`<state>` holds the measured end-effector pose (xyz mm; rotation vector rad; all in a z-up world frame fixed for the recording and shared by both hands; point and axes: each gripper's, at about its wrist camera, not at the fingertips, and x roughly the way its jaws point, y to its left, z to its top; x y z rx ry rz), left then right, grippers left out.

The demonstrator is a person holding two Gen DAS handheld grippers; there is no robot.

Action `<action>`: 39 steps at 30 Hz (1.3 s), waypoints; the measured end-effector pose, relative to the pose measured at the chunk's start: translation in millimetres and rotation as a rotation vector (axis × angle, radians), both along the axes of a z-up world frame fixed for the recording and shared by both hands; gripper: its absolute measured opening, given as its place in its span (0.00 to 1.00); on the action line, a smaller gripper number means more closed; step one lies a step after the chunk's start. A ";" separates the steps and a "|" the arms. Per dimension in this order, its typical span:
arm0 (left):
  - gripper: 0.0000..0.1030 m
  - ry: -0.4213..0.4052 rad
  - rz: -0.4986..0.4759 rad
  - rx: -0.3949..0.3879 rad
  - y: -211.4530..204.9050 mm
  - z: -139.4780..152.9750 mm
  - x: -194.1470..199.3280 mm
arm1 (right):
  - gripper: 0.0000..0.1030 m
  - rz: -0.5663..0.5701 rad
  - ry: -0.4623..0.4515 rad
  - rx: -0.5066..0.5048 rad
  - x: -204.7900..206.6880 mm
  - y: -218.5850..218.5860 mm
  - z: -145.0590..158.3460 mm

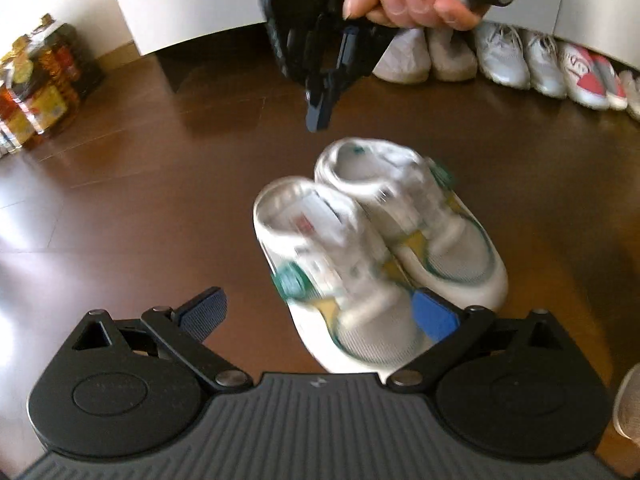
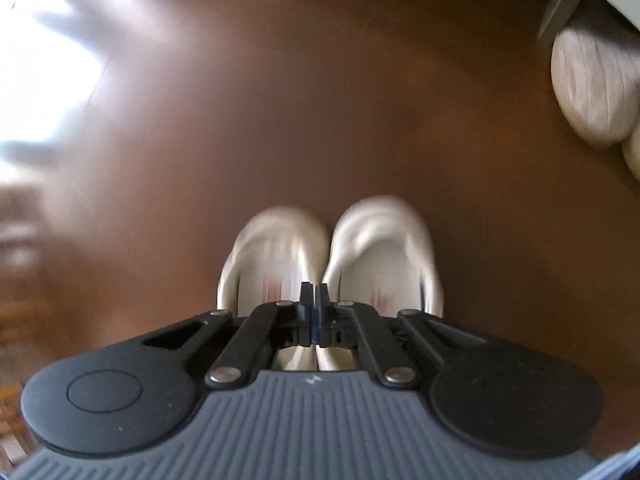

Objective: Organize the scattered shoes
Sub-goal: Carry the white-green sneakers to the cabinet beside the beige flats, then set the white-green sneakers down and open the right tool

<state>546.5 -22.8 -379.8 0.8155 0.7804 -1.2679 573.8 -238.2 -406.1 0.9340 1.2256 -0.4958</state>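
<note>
A pair of white sneakers (image 1: 380, 240) with green and yellow trim stands side by side on the dark wooden floor, blurred in the left wrist view. My left gripper (image 1: 320, 312) is open above their toes, its blue pads spread wide and pressing on nothing. Beyond the heels, a hand holds my right gripper (image 1: 318, 120) pointing down, shut and clear of the shoes. In the right wrist view the right gripper (image 2: 314, 292) has its pads together with nothing between them, and the two white sneakers (image 2: 280, 248) lie blurred just below it.
A row of pale and red-and-white shoes (image 1: 500, 60) lines the foot of a white cabinet (image 1: 180, 8) at the back. Packed bottles (image 1: 36, 92) stand at far left. Another shoe (image 1: 628, 404) shows at the right edge. Pale shoes (image 2: 592, 92) sit at upper right.
</note>
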 end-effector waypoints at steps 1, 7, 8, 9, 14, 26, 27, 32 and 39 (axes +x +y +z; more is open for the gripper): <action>0.98 0.032 -0.020 -0.004 -2.9 -9.1 15.0 | 0.00 0.019 -0.033 0.004 -3.6 -4.3 3.8; 0.98 0.134 -0.161 0.034 16.4 -50.5 22.4 | 0.30 0.290 -0.205 -0.060 -50.2 11.1 21.0; 0.98 0.147 -0.184 0.039 24.2 -55.6 19.6 | 0.30 0.341 -0.212 -0.082 -70.7 21.6 16.5; 0.98 0.149 -0.197 0.044 29.4 -59.9 16.5 | 0.30 0.391 -0.217 -0.105 -92.2 32.7 11.4; 0.98 0.120 -0.300 0.056 51.2 -84.6 -5.4 | 0.42 0.527 -0.260 -0.116 -158.3 70.5 -20.5; 1.00 0.076 -0.329 0.053 20.7 -97.1 -2.0 | 0.59 0.507 -0.414 -0.266 -179.6 109.3 -48.8; 1.00 0.075 -0.330 0.055 14.7 -97.2 1.6 | 0.59 0.457 -0.421 -0.260 -177.6 102.5 -49.6; 1.00 0.061 -0.352 0.076 -47.8 -97.5 35.0 | 0.58 0.330 -0.430 -0.299 -162.0 73.9 -46.6; 1.00 0.032 -0.421 0.079 -157.0 -100.3 90.5 | 0.58 0.100 -0.411 -0.382 -115.5 -10.4 -41.1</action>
